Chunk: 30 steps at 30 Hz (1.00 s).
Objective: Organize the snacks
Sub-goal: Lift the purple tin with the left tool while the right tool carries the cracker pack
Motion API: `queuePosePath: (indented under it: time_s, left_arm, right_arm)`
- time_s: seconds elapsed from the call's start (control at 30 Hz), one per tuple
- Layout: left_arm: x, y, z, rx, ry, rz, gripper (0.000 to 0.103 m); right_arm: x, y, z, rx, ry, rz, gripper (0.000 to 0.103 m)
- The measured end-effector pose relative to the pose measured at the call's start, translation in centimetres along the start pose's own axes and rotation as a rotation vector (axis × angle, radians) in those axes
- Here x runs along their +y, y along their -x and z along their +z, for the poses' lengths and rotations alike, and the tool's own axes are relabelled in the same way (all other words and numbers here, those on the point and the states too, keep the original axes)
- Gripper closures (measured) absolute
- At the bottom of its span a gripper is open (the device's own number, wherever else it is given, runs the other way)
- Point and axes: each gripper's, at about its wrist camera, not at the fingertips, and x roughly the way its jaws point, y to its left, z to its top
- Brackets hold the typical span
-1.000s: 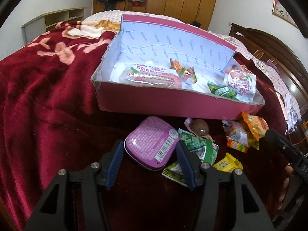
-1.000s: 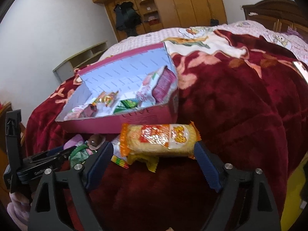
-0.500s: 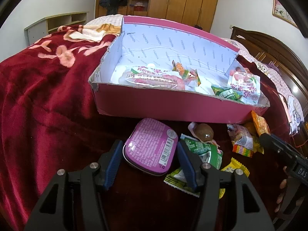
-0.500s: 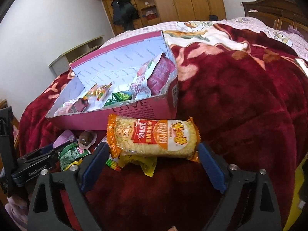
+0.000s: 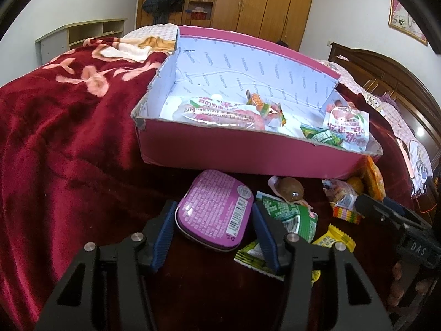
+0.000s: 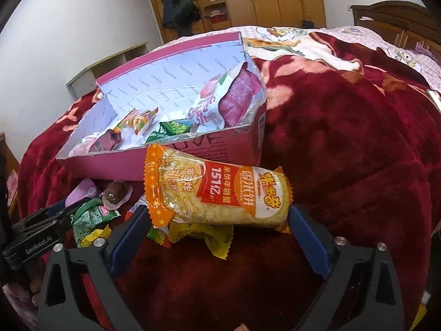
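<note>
A pink cardboard box (image 5: 248,151) with several snack packets inside lies on the red blanket; it also shows in the right wrist view (image 6: 215,143). My left gripper (image 5: 215,231) is shut on a purple tin (image 5: 216,212), just in front of the box. My right gripper (image 6: 217,226) is shut on an orange rice cracker packet (image 6: 217,193), held lengthwise, lifted and tilted near the box's front corner. Loose snacks lie in front of the box: a green packet (image 5: 289,215), a brown chocolate (image 5: 292,189), a yellow packet (image 6: 204,234).
The red floral blanket (image 5: 69,138) covers the bed. A wooden headboard (image 5: 391,77) is at the right, wardrobes (image 5: 261,5) and a low shelf (image 5: 82,33) stand behind. The other gripper's body (image 5: 399,220) shows at the right edge.
My right gripper has raised the rice cracker packet and tilted it, moving closer to the box. My left gripper has stayed closed around the purple tin and edged towards the box.
</note>
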Motion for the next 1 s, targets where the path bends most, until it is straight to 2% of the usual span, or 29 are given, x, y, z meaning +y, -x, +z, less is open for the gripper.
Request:
queuePosePath:
  time_s: [0.13, 0.17, 0.4, 0.47, 1.0]
  left_arm:
    - [0.1, 0.4, -0.1, -0.007, 0.002, -0.003, 0.046]
    - [0.1, 0.6, -0.1, -0.008, 0.005, -0.007, 0.046]
    - [0.6, 1.7, 0.0, -0.020, 0.035, -0.020, 0.046]
    - [0.6, 2.1, 0.1, -0.032, 0.038, -0.019, 0.046]
    - [0.5, 5.3, 0.1, -0.095, 0.040, -0.031, 0.046]
  right_arm:
    - [-0.7, 0.5, -0.2, -0.026, -0.036, 0.003, 0.024]
    - [-1.0, 0.6, -0.3, -0.030, -0.045, 0.000, 0.036]
    - [-1.7, 1.0, -0.4, -0.050, -0.089, 0.025, 0.055]
    - [-1.6, 1.3, -0.5, -0.059, -0.088, 0.032, 0.064]
    - [-0.7, 4.1, -1.2, -0.127, -0.073, 0.041, 0.068]
